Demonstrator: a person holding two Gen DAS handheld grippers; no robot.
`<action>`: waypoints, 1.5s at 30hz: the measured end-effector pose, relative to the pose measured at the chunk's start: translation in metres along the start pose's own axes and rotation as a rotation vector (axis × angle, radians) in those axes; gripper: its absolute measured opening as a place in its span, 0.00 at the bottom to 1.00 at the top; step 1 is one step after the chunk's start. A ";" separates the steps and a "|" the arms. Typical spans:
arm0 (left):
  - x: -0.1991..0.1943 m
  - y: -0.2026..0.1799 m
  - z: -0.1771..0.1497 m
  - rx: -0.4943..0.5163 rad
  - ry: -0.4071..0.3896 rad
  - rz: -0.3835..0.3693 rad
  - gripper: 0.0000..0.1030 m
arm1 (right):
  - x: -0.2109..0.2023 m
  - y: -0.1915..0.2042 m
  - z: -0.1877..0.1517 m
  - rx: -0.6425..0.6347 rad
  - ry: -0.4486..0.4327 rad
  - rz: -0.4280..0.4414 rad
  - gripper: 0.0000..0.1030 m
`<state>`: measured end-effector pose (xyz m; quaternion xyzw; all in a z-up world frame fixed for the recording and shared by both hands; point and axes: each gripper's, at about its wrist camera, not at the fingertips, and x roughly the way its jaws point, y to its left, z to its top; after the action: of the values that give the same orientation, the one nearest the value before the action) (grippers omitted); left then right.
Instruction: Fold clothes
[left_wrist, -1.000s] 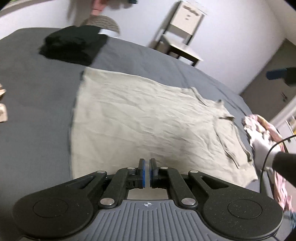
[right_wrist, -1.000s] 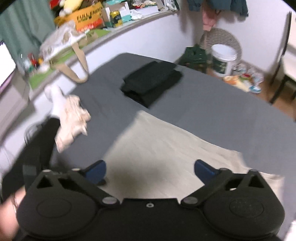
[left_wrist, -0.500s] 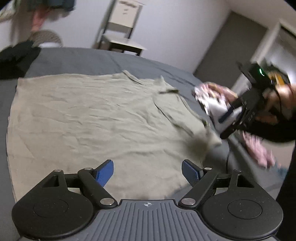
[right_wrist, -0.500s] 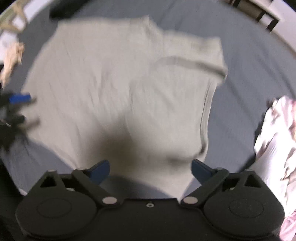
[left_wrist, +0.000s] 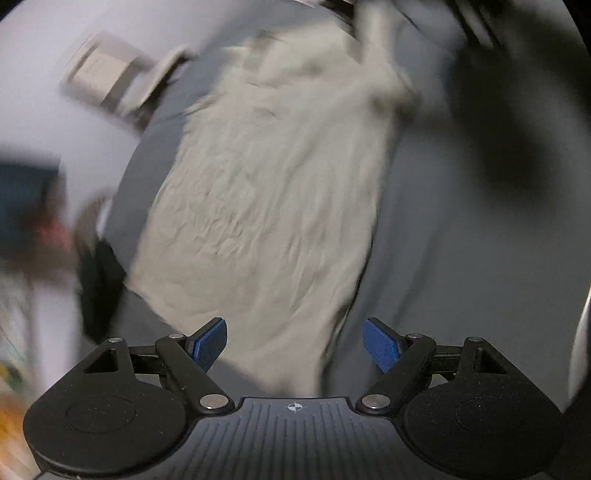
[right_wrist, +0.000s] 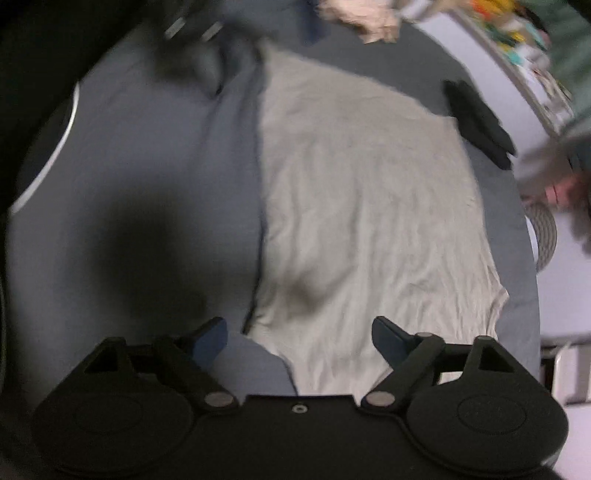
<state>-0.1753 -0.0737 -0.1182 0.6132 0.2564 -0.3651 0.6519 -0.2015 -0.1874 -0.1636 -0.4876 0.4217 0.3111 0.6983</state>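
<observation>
A pale olive-grey shirt (left_wrist: 266, 206) lies spread flat on the grey bed (left_wrist: 424, 229); both views are blurred by motion. In the left wrist view my left gripper (left_wrist: 294, 345) hangs open above the shirt's near edge, nothing between its blue pads. The right wrist view shows the same shirt (right_wrist: 365, 206) stretching away from my right gripper (right_wrist: 298, 338), which is also open and empty over the shirt's near edge. The far end of the shirt in the left wrist view looks bunched and unclear.
A folded black garment (right_wrist: 478, 123) lies on the bed beyond the shirt, also seen at the left (left_wrist: 98, 288). A pale crumpled cloth (right_wrist: 360, 18) sits at the far end. A chair (left_wrist: 110, 74) stands by the wall. A cluttered shelf (right_wrist: 524, 44) runs along the right.
Left gripper went from shut to open a second ago and stays open. Both grippers have swung round sharply, so the shirt is now seen lengthwise from new sides.
</observation>
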 end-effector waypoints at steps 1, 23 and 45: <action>0.004 -0.007 -0.003 0.062 0.013 0.022 0.79 | 0.004 0.007 0.002 -0.033 0.010 -0.017 0.77; 0.035 -0.050 -0.022 0.254 0.093 0.125 0.30 | 0.039 0.057 -0.011 -0.284 0.015 -0.326 0.63; 0.028 -0.049 -0.026 0.116 0.035 0.122 0.05 | 0.045 0.051 -0.019 -0.335 0.027 -0.344 0.35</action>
<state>-0.1940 -0.0516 -0.1734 0.6707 0.2081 -0.3282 0.6318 -0.2302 -0.1878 -0.2285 -0.6654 0.2843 0.2469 0.6446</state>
